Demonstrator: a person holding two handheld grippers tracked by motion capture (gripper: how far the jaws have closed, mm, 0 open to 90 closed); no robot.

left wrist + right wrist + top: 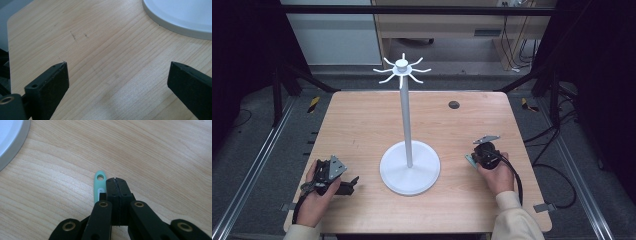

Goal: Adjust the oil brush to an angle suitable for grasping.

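Note:
A white stand with a round base (410,172) and a tall pole topped by several curved hooks (402,70) rises from the middle of the wooden table (362,120). My left gripper (343,186) rests at the front left, open, bare wood between its jaws (117,82); the base's rim (180,17) lies ahead to its right. At the right, my right gripper (484,155) is held low over the table with jaws pressed together (116,180). A small flat mint-green tag with a hole (99,183) lies on the wood against the left jaw's outer side, partly hidden under it (470,161).
A dark round grommet (454,104) sits in the table's far right area. Black frame bars and cables (562,130) surround the table. The table's left corner (10,22) drops off near my left gripper.

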